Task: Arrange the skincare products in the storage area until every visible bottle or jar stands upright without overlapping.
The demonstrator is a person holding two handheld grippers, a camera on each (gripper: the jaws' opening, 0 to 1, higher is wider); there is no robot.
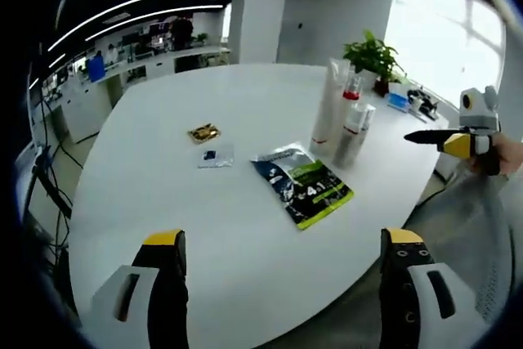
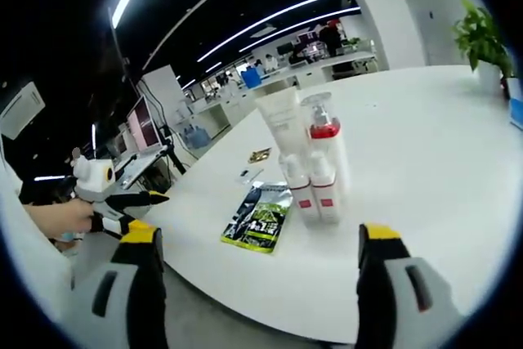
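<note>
Bottles stand in a tight upright cluster on the white table [image 1: 245,226], toward the side nearest the plant [image 1: 372,55]. Largest is the tall white tube [image 2: 282,120], then the pump bottle [image 2: 323,140] with its red collar, then two short bottles [image 2: 315,190] with red labels in front, touching each other. None lies flat or rests on another, so the upright part of the task looks done or nearly so. Left on the table are flat items: a green-and-dark pouch [image 1: 302,184] near the cluster, a small clear packet [image 1: 215,156] and a small gold packet [image 1: 203,131] farther off. The left gripper [image 1: 282,243] and the right gripper [image 2: 257,239] both hang spread and empty, back from the table edge.
</note>
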